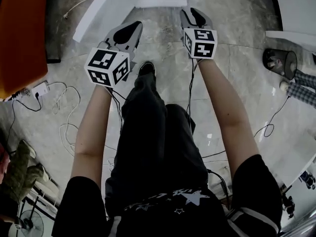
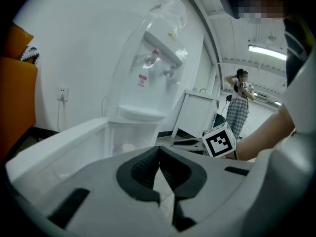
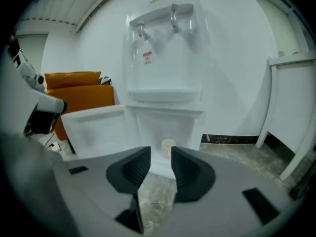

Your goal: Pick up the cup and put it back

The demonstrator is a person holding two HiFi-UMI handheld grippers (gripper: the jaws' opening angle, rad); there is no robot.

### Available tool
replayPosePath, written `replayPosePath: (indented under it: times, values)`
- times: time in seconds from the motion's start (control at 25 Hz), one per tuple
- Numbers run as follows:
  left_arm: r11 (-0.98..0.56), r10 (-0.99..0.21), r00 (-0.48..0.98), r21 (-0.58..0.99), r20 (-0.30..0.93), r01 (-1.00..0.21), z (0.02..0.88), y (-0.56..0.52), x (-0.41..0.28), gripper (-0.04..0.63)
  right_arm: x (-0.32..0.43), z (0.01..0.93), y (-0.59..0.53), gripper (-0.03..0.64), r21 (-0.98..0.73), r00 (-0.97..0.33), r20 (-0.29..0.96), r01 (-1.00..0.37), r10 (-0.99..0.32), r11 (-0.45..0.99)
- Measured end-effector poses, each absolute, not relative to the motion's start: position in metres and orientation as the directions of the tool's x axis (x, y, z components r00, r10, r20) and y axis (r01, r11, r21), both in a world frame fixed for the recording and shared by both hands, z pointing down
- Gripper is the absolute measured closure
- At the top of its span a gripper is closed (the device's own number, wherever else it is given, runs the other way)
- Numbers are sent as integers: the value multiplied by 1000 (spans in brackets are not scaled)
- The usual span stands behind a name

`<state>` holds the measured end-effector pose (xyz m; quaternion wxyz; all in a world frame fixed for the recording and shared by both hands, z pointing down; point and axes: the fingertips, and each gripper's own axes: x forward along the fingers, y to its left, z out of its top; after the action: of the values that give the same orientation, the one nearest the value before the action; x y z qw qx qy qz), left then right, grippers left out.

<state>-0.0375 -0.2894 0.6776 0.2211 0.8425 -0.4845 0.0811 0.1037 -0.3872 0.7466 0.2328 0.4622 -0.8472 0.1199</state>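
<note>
Left gripper (image 2: 159,149): jaws closed tip to tip, nothing held. The water dispenser (image 3: 163,73) carries a small red label (image 3: 147,58) beside its taps, print unreadable. The cup (image 3: 168,148) stands inside the dispenser's open lower cabinet, plain only in the right gripper view. Right gripper (image 3: 161,154): jaws apart, empty, well short of the cup. Only the left gripper view shows a person in plaid (image 2: 238,113) right of the dispenser.

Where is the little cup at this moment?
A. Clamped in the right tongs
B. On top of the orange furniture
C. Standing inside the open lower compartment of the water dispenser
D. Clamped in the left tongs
C: the right gripper view shows the cup standing in the open bottom compartment of the water dispenser, beyond the right tongs, whose jaws are apart with nothing gripped. The left tongs are closed and empty.
</note>
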Motion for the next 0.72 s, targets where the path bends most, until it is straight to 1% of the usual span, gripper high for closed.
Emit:
replayPosePath:
  times: [0.2,0.36,0.48,0.6,0.72]
  values:
    - [-370,-794,476,321,379,-872,587,-207,-38,586,115,653,-300,529,12,-470,509,-834,-721,552]
    - [-351,-800,458,318,387,-881,507,-143,-34,586,118,577,-238,565,27,-484,522,-814,-703,581]
    - [-339,-804,450,322,389,-884,457,-103,-32,586,122,518,-205,606,22,-504,502,-804,-702,594]
    - [-355,-799,463,320,383,-878,414,-73,-28,586,129,471,-174,611,-7,-522,481,-806,-704,592]
    - [-383,-796,481,310,367,-870,376,-54,-29,586,138,445,-146,611,-20,-492,506,-828,-709,560]
